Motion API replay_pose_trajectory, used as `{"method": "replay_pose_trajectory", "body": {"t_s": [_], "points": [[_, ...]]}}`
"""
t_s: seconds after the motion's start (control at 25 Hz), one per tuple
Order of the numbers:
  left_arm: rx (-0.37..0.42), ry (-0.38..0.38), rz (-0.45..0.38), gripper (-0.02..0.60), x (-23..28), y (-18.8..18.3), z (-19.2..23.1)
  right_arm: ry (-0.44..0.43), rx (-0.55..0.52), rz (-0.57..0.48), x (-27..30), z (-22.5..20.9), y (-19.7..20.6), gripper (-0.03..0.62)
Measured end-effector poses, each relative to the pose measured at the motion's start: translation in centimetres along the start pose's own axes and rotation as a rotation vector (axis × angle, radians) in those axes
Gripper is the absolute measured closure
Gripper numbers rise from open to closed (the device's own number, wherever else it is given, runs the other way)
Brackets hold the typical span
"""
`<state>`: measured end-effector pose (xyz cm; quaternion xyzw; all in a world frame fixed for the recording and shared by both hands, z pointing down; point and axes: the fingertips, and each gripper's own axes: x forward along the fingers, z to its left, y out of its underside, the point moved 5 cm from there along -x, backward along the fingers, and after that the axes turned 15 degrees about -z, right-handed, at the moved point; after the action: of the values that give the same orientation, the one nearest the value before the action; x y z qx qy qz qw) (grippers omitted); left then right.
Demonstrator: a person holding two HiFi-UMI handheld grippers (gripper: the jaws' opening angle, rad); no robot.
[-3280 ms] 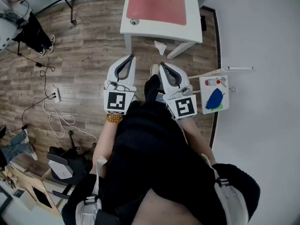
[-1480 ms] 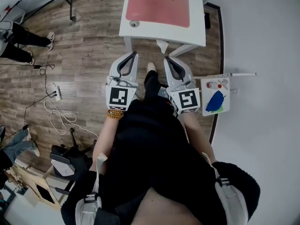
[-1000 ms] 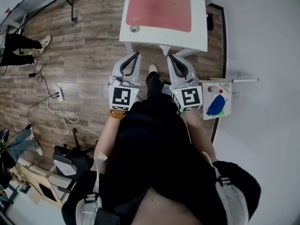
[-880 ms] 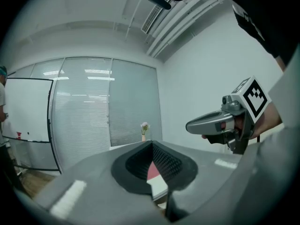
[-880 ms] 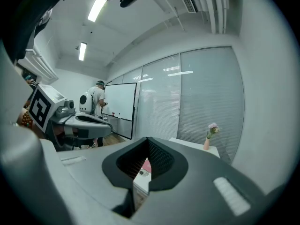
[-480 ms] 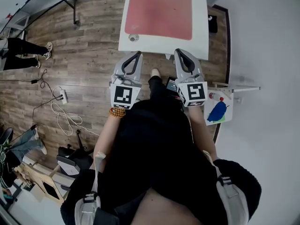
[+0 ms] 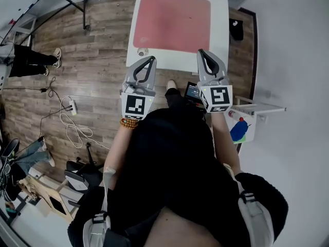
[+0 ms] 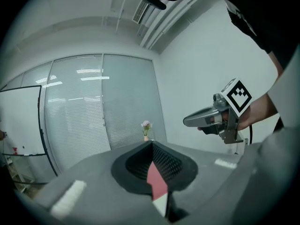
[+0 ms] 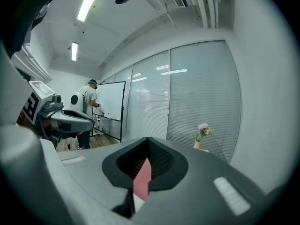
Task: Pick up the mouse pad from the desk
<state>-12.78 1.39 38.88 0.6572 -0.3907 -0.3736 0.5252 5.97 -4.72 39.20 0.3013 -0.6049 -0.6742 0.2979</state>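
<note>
A red mouse pad lies flat on the white desk. My left gripper is shut, its tips over the desk's near edge, short of the pad's near left corner. My right gripper is shut too, over the near edge just right of the pad. In the left gripper view the jaws meet at the left gripper's tip, with the pad showing red through the loop between them and the right gripper alongside. The right gripper view shows the right gripper with the pad beyond. Nothing is held.
A small round object sits on the desk's near left corner. At the far side stands a small vase of flowers. A power strip and cables lie on the wood floor at left. A white stand is at right; a person stands at a whiteboard.
Both grippers have moved forward together toward the desk, from over the floor to its near edge. The desk and pad now sit closer in the head view. Both stayed shut.
</note>
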Motion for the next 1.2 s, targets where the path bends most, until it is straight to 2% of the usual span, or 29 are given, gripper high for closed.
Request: {"method": "replay_pose_trajectory", "body": {"t_s": [0.12, 0.24, 0.4, 0.56, 0.68, 0.84, 0.96, 1.2], "points": [[0.042, 0.007, -0.028, 0.581, 2.8, 1.2, -0.5, -0.007, 0.003, 0.01, 1.0, -3.0, 2.3, 0.568], [0.068, 0.006, -0.047, 0.581, 4.4, 0.8, -0.6, -0.029, -0.004, 0.021, 1.6, -4.6, 2.9, 0.568], [0.055, -0.023, -0.015, 0.581, 5.6, 1.7, 0.2, -0.059, -0.031, 0.046, 3.5, -5.9, 3.8, 0.568], [0.074, 0.002, 0.033, 0.581, 5.7, 3.1, 0.2, -0.109, -0.066, 0.073, 4.5, -6.0, 4.6, 0.568], [0.109, 0.041, 0.057, 0.581, 5.9, 4.3, 0.2, -0.195, -0.181, 0.116, 4.7, -5.7, 5.8, 0.568], [0.164, 0.124, 0.132, 0.579, 5.8, 7.0, -0.3, -0.307, -0.323, 0.189, 4.0, -5.1, 7.8, 0.568], [0.183, 0.194, 0.183, 0.563, 6.3, 9.5, 0.1, -0.373, -0.355, 0.232, 4.9, -4.7, 9.0, 0.565], [0.153, 0.282, 0.272, 0.535, 8.4, 14.0, -1.0, -0.513, -0.386, 0.334, 5.9, -4.6, 13.3, 0.54]]}}
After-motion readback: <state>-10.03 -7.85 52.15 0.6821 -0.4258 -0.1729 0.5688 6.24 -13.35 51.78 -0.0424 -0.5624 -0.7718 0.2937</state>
